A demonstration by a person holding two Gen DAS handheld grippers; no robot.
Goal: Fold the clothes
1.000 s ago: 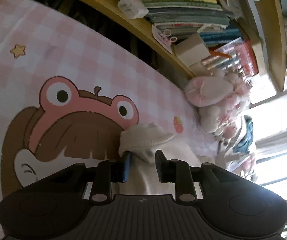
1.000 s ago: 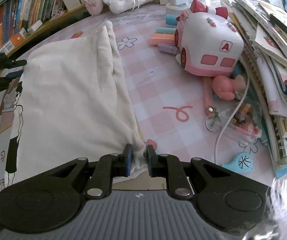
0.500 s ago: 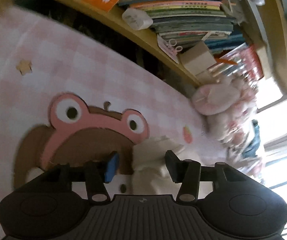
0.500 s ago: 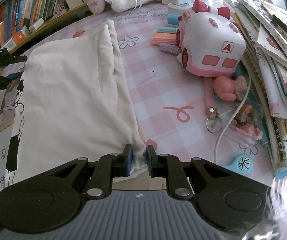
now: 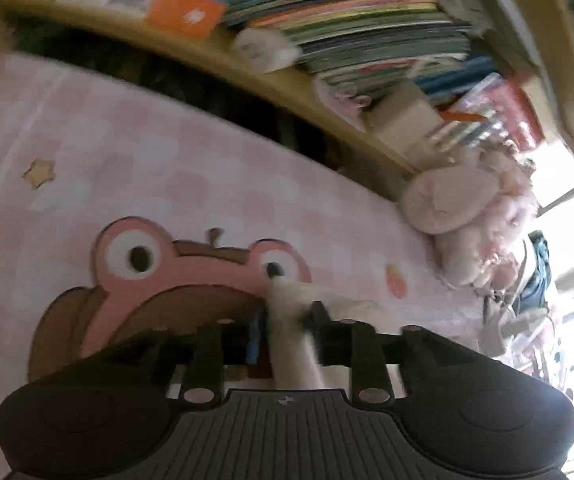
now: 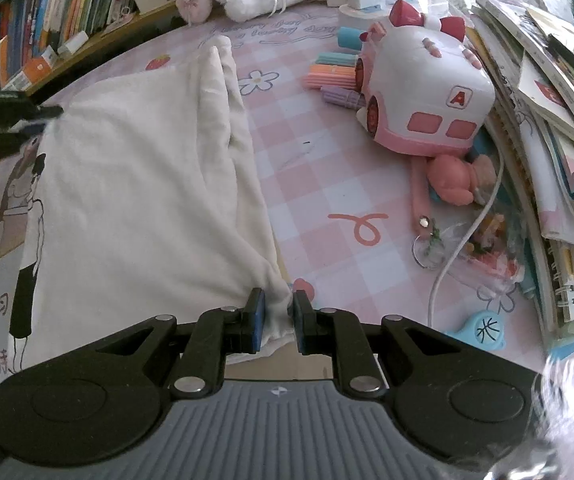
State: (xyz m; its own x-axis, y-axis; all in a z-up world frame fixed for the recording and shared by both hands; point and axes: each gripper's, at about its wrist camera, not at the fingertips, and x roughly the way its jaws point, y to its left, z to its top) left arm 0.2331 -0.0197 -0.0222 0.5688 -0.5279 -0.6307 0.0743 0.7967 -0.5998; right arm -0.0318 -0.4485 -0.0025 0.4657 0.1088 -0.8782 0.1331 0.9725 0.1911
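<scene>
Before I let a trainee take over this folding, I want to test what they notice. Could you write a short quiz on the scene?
1. True or false: the right gripper is clamped on a corner of the cream cotton garment.
2. In the right wrist view, what stands on the pink checked mat to the right of the garment? A) a pink-and-white plastic toy car; B) a steel kettle; C) a black shoe.
3. Short answer: counting the left gripper, how many grippers have garment cloth between their fingers?

Key: 1 true; 2 A; 3 two.
</scene>
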